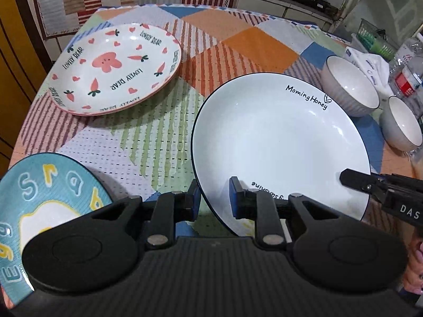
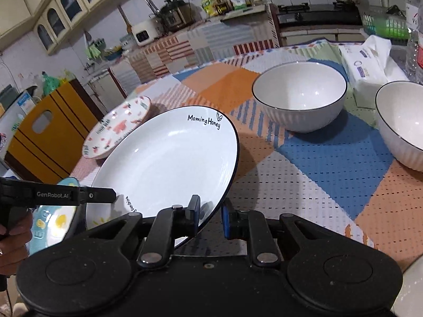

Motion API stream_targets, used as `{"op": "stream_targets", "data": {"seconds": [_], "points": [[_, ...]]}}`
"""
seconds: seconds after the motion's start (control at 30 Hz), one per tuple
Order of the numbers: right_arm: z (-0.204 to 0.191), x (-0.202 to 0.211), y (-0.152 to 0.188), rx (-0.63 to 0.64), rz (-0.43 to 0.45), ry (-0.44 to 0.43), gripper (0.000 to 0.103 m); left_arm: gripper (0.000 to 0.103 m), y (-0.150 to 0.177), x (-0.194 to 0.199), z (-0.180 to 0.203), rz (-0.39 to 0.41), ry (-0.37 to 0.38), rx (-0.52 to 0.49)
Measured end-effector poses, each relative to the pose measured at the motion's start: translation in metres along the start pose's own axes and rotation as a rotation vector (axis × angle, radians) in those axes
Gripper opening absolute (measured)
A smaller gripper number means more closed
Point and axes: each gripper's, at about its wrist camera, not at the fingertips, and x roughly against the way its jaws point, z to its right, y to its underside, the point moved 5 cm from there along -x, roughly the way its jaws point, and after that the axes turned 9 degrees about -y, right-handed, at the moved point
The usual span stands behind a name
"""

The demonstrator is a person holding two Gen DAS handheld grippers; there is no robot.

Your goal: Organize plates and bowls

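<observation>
A white plate (image 1: 277, 137) with a dark rim and black lettering hangs tilted over the patchwork tablecloth, held at two places on its near rim. My left gripper (image 1: 214, 198) is shut on the rim's near-left edge. My right gripper (image 2: 210, 215) is shut on the near-right edge of the same plate (image 2: 169, 153). A pink carrot-print plate (image 1: 116, 68) lies at the far left of the table. A blue plate (image 1: 45, 203) with letters lies at the near left. Two white ribbed bowls (image 2: 298, 95) (image 2: 401, 121) stand on the right.
A tissue pack (image 2: 370, 63) and plastic bottles (image 1: 407, 74) stand at the table's right edge behind the bowls. A yellow cabinet (image 2: 39, 132) stands off the left side. Kitchen counters with appliances line the far wall.
</observation>
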Motion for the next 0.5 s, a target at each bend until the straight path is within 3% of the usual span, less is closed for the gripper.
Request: {"op": "stream_targets", "data": {"seconds": [0.37, 0.5], "points": [[0.011, -0.016, 0.004, -0.008, -0.026, 0.057, 0.022, 0.021, 0.006, -0.014, 0.007, -0.022, -0.003, -0.014], [0.006, -0.02, 0.005, 0.018, -0.049, 0.092, 0.027, 0.022, 0.007, -0.011, 0.006, -0.048, 0.006, -0.016]]}}
